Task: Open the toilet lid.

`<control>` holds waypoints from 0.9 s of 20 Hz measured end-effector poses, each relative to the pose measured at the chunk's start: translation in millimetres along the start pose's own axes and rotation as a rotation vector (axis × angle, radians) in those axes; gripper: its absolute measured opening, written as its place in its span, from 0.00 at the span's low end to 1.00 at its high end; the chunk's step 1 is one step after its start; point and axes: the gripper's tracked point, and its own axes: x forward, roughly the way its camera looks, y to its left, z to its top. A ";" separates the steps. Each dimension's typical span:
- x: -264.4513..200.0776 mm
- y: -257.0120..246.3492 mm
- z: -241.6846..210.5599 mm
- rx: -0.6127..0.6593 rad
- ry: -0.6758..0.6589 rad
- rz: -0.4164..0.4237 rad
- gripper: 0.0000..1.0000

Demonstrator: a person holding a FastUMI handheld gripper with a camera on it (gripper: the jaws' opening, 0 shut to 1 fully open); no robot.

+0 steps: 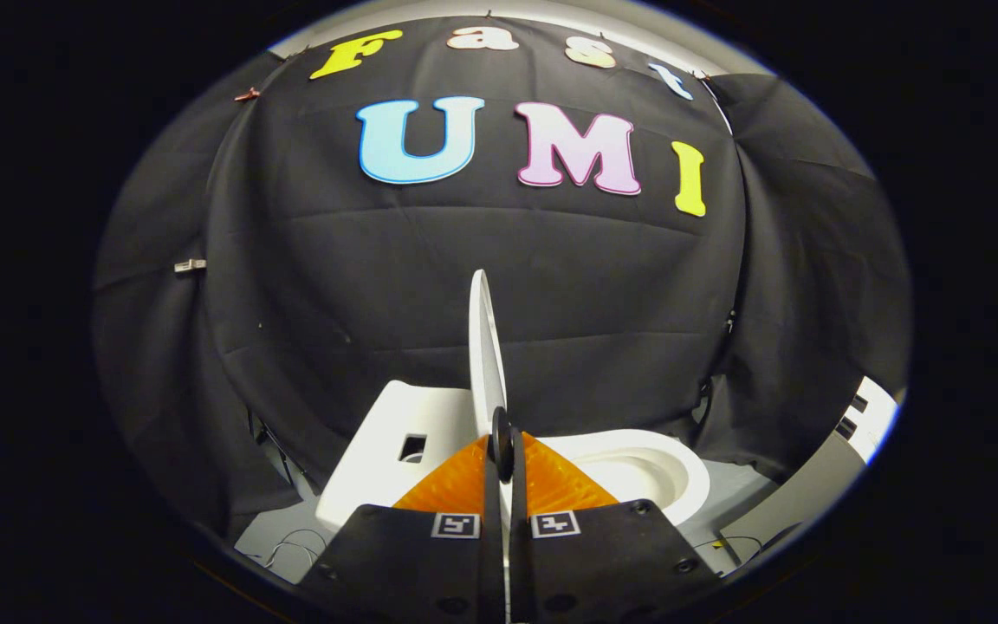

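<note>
Two fingers of my gripper [503, 451] sit close together, pinching the edge of the toilet lid [485, 347], which passes between them and stands upright, edge-on, just ahead. Right of the lid, beyond the tips: open bowl [646, 464]. Left: tank [395, 442]. Lid looks approx. vertical, so task seems nearly done. Risk, as I judge it: releasing before it tips back past balance, so it drops shut onto the bowl.
</note>
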 end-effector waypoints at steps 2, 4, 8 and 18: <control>-1.1 8.0 -2.5 -0.016 -0.003 0.013 0.07; -1.1 13.7 -2.5 -0.029 -0.001 0.023 0.08; -3.0 23.9 -3.4 -0.031 0.001 0.058 0.09; -12.4 41.2 3.1 -0.092 -0.038 0.109 0.60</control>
